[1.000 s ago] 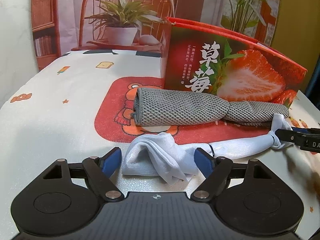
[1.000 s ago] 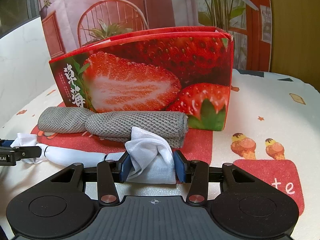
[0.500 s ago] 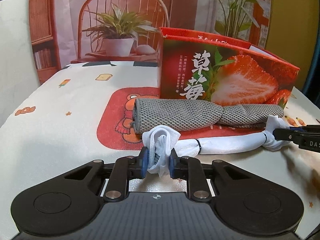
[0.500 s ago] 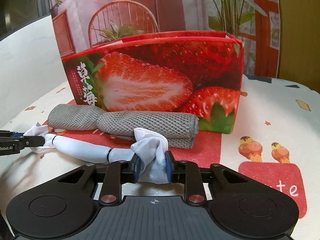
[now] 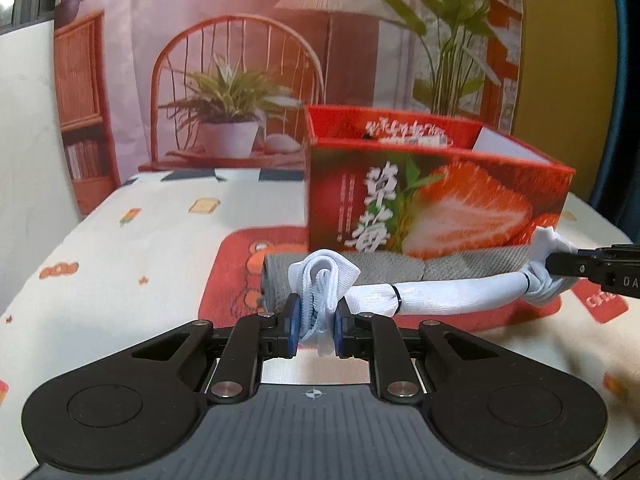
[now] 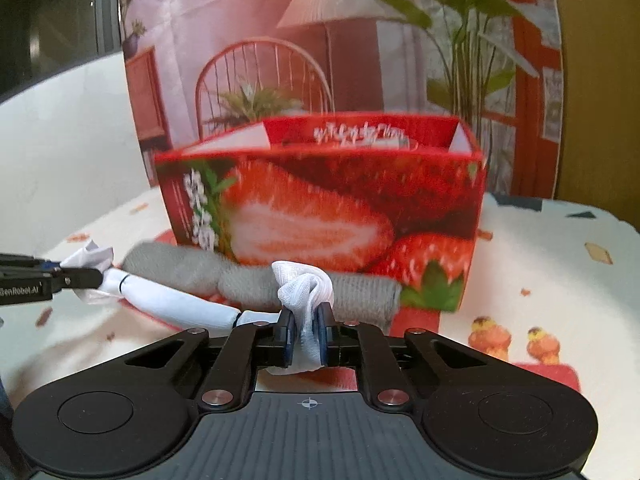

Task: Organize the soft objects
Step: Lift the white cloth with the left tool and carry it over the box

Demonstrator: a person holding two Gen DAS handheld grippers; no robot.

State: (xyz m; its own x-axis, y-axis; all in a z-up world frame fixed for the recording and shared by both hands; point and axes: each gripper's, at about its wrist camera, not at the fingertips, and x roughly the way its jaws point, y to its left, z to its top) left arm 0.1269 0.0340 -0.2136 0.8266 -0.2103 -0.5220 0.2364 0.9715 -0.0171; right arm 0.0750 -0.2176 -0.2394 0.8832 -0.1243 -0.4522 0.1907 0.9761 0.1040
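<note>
Both claws are clenched on the white cloth roll [image 5: 448,294]: left claw [image 5: 314,330], right claw [image 6: 306,340]. It has risen off the tabletop [image 5: 120,248], stretched before the strawberry box [image 6: 320,200], probably its destination.

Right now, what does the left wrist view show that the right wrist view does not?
Only the left view shows the left tool up close, shut on one end of the white cloth. Only the right view shows the right tool up close, shut on the other end. Both share the cloth, the gray towel and the strawberry box.
</note>
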